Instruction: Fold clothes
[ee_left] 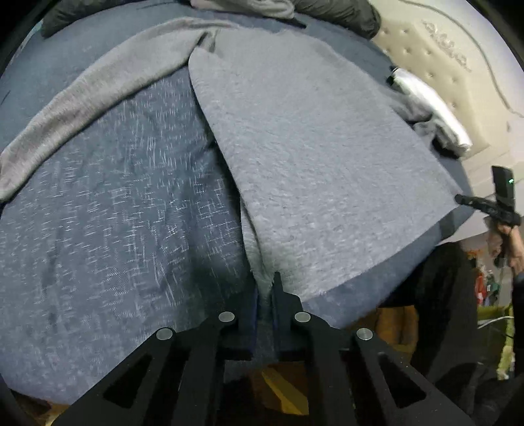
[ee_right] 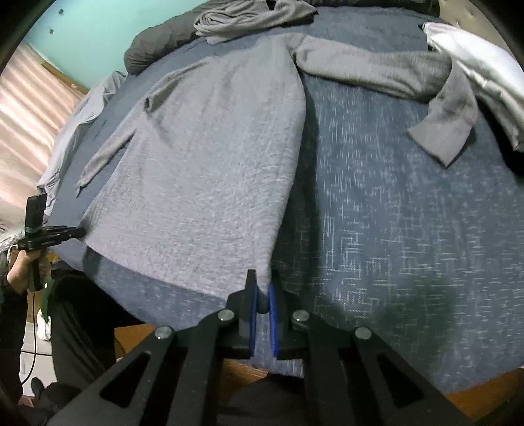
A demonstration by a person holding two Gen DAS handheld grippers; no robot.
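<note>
Left wrist view. A grey sweater lies spread on the blue bedspread, its body filling the centre and right of the frame. One sleeve runs from the upper centre down to the left edge. At lower centre my left tongs are closed on the sweater's lower corner, and the cloth rises into a fold between the pads. At the right edge, my right tongs pinch the far corner of the hem. A white garment lies at upper right, against a padded headboard.

Right wrist view. At the left edge my left tongs hold the hem corner, with my hand below them. The sweater covers the centre-left of the frame. At lower centre my right tongs are shut on the near corner, the cloth bunched between blue pads. The other sleeve stretches to the upper right, its cuff bent downward. Dark bedding and a crumpled grey garment lie along the top.
</note>
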